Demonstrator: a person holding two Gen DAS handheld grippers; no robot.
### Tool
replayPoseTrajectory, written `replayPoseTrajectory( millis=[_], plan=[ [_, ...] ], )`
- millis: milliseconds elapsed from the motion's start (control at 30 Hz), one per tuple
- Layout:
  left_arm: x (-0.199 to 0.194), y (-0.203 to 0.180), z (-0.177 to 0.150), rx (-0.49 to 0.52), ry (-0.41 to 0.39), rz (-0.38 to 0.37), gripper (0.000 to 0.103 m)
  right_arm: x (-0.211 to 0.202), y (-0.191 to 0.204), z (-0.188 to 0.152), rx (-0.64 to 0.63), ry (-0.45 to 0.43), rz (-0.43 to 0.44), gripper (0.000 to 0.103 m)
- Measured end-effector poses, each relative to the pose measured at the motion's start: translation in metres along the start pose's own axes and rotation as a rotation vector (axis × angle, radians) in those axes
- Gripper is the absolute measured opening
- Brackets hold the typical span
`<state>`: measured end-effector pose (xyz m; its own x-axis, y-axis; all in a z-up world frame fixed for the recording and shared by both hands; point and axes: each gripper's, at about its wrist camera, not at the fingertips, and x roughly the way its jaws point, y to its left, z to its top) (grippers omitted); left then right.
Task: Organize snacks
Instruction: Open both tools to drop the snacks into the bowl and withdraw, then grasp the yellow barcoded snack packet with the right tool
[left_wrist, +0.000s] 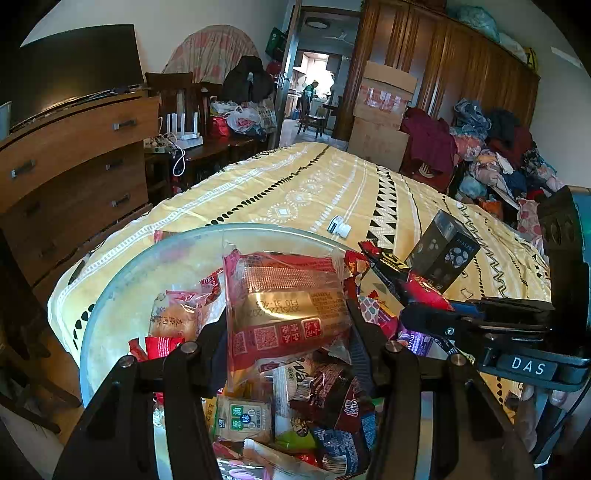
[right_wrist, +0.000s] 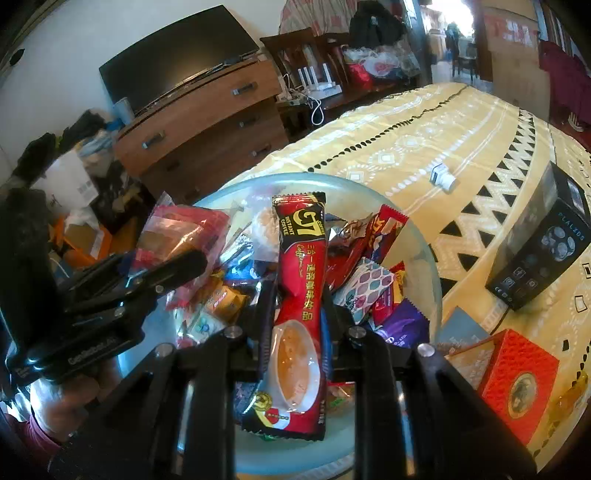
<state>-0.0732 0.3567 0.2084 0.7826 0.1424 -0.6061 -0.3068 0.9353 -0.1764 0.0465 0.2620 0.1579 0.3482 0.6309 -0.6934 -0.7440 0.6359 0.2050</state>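
"G7 INSTANT COFFEE" on the red sachet (right_wrist: 300, 295), "DAS" on the right tool's body (left_wrist: 526, 367), "PLALZDS" on the black box (right_wrist: 543, 240).

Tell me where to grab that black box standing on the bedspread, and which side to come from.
Grip the black box across its two narrow side faces, near the upper half, coming from above on the bowl side. It stands upright but leaning, apart from the snacks, with open bedspread around it. Both grippers are already holding packets, so one would probably need emptying first.
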Motion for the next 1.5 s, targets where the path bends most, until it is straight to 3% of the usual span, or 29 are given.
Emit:
replayPoseTrajectory(
  millis=[200, 267, 367, 433, 633, 767, 800, 833, 900, 1000, 1133, 1267, 1300, 1400, 1500],
  plan=[
    [0.006, 0.000, -0.002, -0.007, 0.024, 0.030, 0.061, 0.008, -0.002, -0.002, 0.022, 0.017, 0.006, 0.024],
    [0.005, 0.000, -0.002, -0.009, 0.016, 0.049, 0.076, 0.010, -0.003, -0.003, 0.027, 0.023, 0.006, 0.028],
    [0.005, 0.000, -0.001, -0.008, 0.009, 0.069, 0.078, 0.008, -0.002, -0.004, 0.029, 0.022, 0.008, 0.054],
    [0.007, -0.001, -0.002, -0.005, 0.021, 0.086, 0.078, 0.005, 0.000, -0.005, 0.029, 0.010, 0.001, 0.081],
    [-0.002, -0.003, -0.003, -0.013, 0.002, 0.116, 0.079, -0.010, 0.005, -0.012, 0.018, -0.028, -0.011, 0.082],
    [-0.030, -0.015, -0.001, -0.002, -0.113, 0.141, 0.081, -0.044, 0.016, -0.029, -0.035, -0.117, -0.046, 0.082],
    [-0.042, -0.020, 0.000, 0.001, -0.171, 0.152, 0.086, -0.053, 0.018, -0.035, -0.050, -0.139, -0.056, 0.082],
    [-0.051, -0.025, 0.000, 0.004, -0.214, 0.161, 0.098, -0.063, 0.021, -0.042, -0.067, -0.163, -0.069, 0.082],
    [-0.069, -0.039, 0.000, 0.016, -0.301, 0.184, 0.102, -0.086, 0.023, -0.063, -0.094, -0.209, -0.102, 0.082],
    [-0.085, -0.065, -0.003, 0.066, -0.343, 0.098, 0.102, -0.111, 0.022, -0.096, -0.107, -0.254, -0.160, 0.085],
    [-0.090, -0.115, -0.015, 0.179, -0.320, -0.033, 0.102, -0.134, 0.001, -0.159, -0.081, -0.254, -0.242, 0.093],
    [-0.084, -0.181, -0.043, 0.315, -0.237, -0.200, 0.102, -0.138, -0.059, -0.225, 0.114, -0.120, -0.301, 0.090],
    [-0.082, -0.196, -0.051, 0.345, -0.214, -0.239, 0.102, -0.141, -0.079, -0.242, 0.188, -0.089, -0.310, 0.085],
    [-0.075, -0.240, -0.074, 0.431, -0.143, -0.327, 0.102, -0.152, -0.128, -0.280, 0.353, -0.043, -0.362, 0.077],
    [-0.061, -0.269, -0.095, 0.467, -0.047, -0.408, 0.102, -0.168, -0.165, -0.302, 0.459, -0.051, -0.405, 0.074]
  ],
)
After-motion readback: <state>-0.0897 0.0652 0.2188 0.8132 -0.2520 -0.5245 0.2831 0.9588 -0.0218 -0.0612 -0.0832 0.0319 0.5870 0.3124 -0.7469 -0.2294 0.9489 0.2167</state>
